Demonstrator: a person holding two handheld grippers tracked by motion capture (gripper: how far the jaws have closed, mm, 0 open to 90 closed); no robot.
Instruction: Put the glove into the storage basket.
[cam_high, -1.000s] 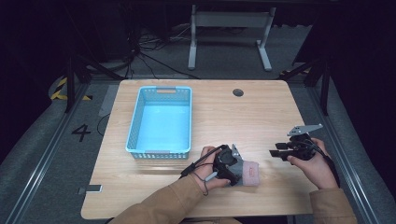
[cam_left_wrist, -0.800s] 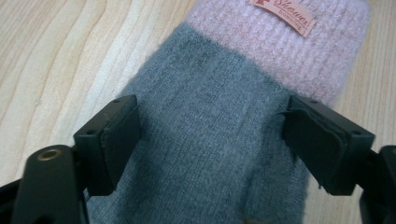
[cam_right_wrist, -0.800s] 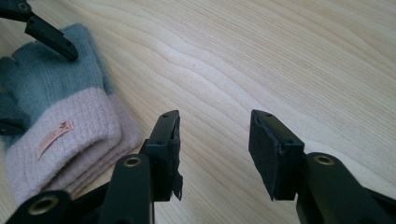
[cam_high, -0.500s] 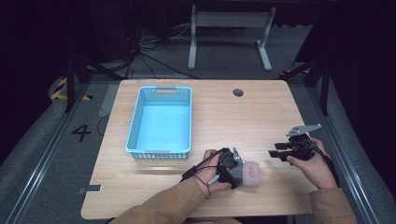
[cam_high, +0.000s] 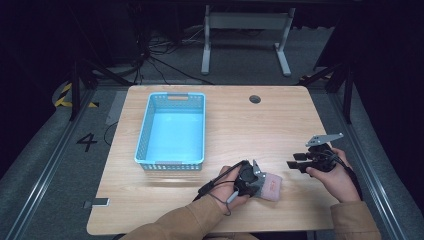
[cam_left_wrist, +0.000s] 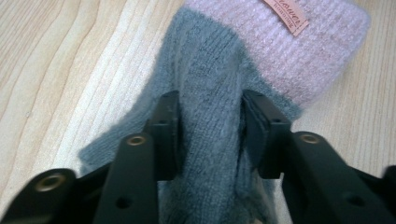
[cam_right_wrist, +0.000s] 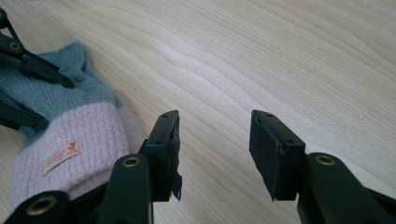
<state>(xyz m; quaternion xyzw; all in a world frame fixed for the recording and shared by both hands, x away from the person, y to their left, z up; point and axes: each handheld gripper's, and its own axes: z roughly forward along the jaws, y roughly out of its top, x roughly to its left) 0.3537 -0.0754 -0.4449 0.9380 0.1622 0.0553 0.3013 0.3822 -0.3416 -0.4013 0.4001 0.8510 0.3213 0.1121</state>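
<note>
left gripper view: left gripper (cam_left_wrist: 210, 135) jaws have just been closing and now pinch the grey end of the knit sock (cam_left_wrist: 219, 112). lift and move to the blue basket (cam_high: 172, 130) remain. right gripper (cam_right_wrist: 215, 149) gapes with nothing between its jaws, sock just beside them.

Fuzzy knitted sock (cam_left_wrist: 261, 60) on matt, grained wooden table (cam_right_wrist: 280, 56).

surface: wooden table (cam_high: 280, 125) | on it: blue basket (cam_high: 171, 131) (empty), knit glove (cam_high: 270, 186)
</note>
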